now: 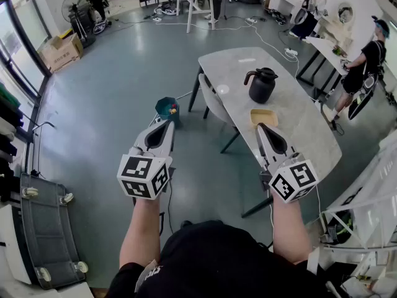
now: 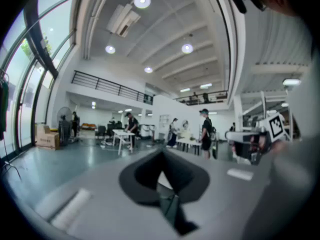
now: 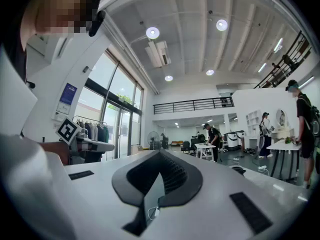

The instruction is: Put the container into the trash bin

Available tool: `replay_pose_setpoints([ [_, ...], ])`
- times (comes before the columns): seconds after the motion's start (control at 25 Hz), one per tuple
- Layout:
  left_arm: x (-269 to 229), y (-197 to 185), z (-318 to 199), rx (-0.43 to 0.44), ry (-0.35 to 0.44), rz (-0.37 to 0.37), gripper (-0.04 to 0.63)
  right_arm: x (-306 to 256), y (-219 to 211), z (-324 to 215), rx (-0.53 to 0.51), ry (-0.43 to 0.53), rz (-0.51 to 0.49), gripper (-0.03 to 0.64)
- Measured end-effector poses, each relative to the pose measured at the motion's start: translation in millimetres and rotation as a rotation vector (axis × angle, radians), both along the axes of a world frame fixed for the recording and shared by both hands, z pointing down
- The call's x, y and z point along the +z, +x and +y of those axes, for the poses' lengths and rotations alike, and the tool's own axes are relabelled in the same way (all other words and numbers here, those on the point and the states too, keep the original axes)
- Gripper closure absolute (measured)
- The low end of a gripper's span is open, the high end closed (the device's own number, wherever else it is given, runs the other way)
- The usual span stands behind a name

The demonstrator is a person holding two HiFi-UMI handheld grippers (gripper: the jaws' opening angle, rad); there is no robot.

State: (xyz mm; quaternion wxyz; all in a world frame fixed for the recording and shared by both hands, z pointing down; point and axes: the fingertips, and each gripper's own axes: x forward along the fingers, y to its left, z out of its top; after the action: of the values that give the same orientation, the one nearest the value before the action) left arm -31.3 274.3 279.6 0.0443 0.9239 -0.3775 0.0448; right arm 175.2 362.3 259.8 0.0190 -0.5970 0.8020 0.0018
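On the pale marble-look table (image 1: pixel 310 135), the yellow square container (image 1: pixel 263 117) sits near the edge closest to the camera. A black jug (image 1: pixel 262 84) stands a bit further along behind it, so the container isn't in the bin yet. The trash bin (image 1: pixel 166 108) is down on the grey floor (image 1: pixel 111 92) off the table's left end, close to a light grey chair (image 1: pixel 214 104), and it has some colourful bits inside.

Both arms are held out in front, roughly level. The left hand-held gripper (image 1: pixel 167 123) has its jaws pressed together to a point with nothing between them, and its own view shows that pretty clearly. In the head view its tip lines up just below the bin. The right hand-held gripper (image 1: pixel 260 127) is the same deal: jaws closed tight and empty. Its tip sits right at the container's near edge in the head view, and I can't tell if it's touching.

Further back there are people at other tables, plus a standing fan (image 1: pixel 74 5) and cardboard boxes (image 1: pixel 61 49) by the windows.
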Motion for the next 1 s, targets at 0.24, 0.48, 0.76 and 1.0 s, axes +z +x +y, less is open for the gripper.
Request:
replay_pose_setpoints([
  [0.24, 12.0, -28.0, -7.9, -0.027, -0.017, 0.001, 0.589, 18.8, 13.2, 10.0, 0.049, -0.035, 0.063, 0.626],
  [0.48, 43.9, -61.9, 2.5, -0.045, -0.077, 0.028, 0.589, 42.7, 21.8, 25.2, 0.109, -0.099, 0.024, 0.626],
  [0.76, 71.3, -98.5, 5.9, -0.052, -0.116, 0.019, 0.588, 64.2, 4.2, 25.2, 0.161, -0.166, -0.062, 0.624],
  [1.0, 78.5, -116.8, -1.9, -0.065, -0.129, 0.029, 0.588, 86.2, -28.8, 25.8, 0.116, -0.226, -0.072, 0.623],
])
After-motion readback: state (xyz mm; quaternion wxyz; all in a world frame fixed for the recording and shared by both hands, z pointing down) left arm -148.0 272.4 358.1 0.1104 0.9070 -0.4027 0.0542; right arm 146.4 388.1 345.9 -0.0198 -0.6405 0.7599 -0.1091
